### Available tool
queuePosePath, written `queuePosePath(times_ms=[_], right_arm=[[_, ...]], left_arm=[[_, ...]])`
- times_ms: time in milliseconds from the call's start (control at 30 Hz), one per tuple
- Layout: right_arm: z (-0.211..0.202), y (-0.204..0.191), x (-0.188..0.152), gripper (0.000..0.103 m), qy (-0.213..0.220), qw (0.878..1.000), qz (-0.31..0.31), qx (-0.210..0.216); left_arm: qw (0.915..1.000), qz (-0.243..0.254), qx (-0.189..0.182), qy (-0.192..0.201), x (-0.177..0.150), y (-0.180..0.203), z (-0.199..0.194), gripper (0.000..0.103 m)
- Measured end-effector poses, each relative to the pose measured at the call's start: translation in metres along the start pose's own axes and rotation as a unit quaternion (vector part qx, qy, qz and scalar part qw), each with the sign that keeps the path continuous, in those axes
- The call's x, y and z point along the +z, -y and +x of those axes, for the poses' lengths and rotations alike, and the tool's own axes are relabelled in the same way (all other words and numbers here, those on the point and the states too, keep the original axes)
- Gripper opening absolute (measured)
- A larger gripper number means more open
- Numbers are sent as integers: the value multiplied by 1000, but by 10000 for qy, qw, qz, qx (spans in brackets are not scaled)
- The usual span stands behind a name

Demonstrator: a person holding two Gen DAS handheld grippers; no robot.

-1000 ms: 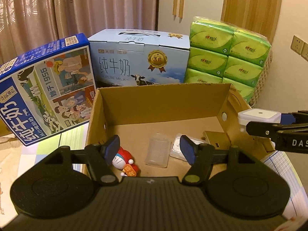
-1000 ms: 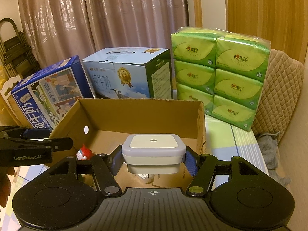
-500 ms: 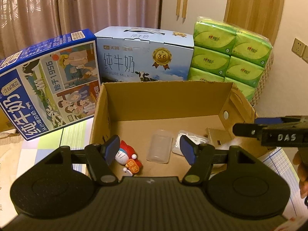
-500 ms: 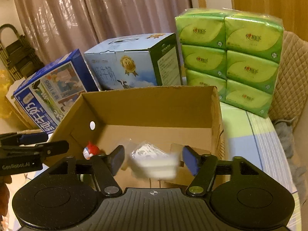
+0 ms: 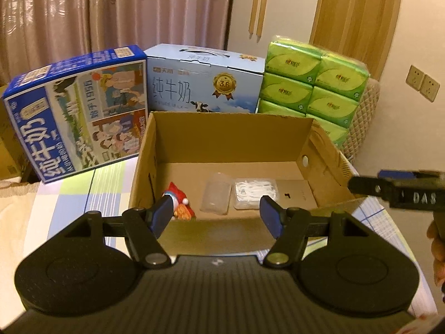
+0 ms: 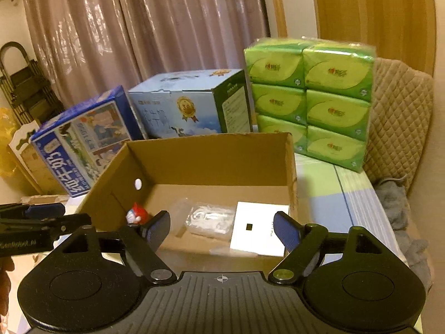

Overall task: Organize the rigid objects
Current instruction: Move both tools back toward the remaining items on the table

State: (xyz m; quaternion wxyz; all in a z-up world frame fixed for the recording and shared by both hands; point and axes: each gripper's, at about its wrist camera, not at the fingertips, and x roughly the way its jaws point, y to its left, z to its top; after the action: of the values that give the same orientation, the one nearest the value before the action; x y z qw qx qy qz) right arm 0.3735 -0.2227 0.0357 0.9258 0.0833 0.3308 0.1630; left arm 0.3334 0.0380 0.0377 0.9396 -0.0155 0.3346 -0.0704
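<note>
1. We see an open cardboard box (image 5: 230, 139) on a striped cloth, and the small things are lying on its floor
2. In the box, going from left to right in the left view, there is a little red and blue toy (image 5: 178, 199), a clear plastic case (image 5: 216, 196), a clear pack with white bits inside (image 5: 254, 192) and a flat square box (image 6: 260, 229)
3. The square box looks gold in the left view and white in the right view, so we are not sure of its colour
4. Our right gripper (image 6: 222, 229) has just been opening its jaws, and now they stand apart over the near edge of the box with nothing held
5. Our left gripper (image 5: 215, 215) has its jaws apart too, and it holds nothing
6. Each gripper shows at the side of the other one's view
7. Behind the box stand a dark blue milk carton (image 5: 80, 111), a light blue milk carton (image 5: 203, 86) and a green tissue pack (image 6: 308, 97)
8. Pink curtains (image 6: 139, 33) hang at the back
</note>
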Motion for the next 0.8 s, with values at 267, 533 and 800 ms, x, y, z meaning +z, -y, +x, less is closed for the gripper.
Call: queuePosePath(times_ms=[267,533,800], right_arm=[[-66,-16,-49,78,165,9996,-236,-69],[-117,-25,-107,78,-47,10000,47,62],[-153,-34,-159,78,-151,9996,190,148]], left_arm=[[9997,-204,-28,91,-38,11,-54,64],[9984,-566,-27,67,-89,21,-104,64],[9961,-881,80,45,-136,24,-146,65]])
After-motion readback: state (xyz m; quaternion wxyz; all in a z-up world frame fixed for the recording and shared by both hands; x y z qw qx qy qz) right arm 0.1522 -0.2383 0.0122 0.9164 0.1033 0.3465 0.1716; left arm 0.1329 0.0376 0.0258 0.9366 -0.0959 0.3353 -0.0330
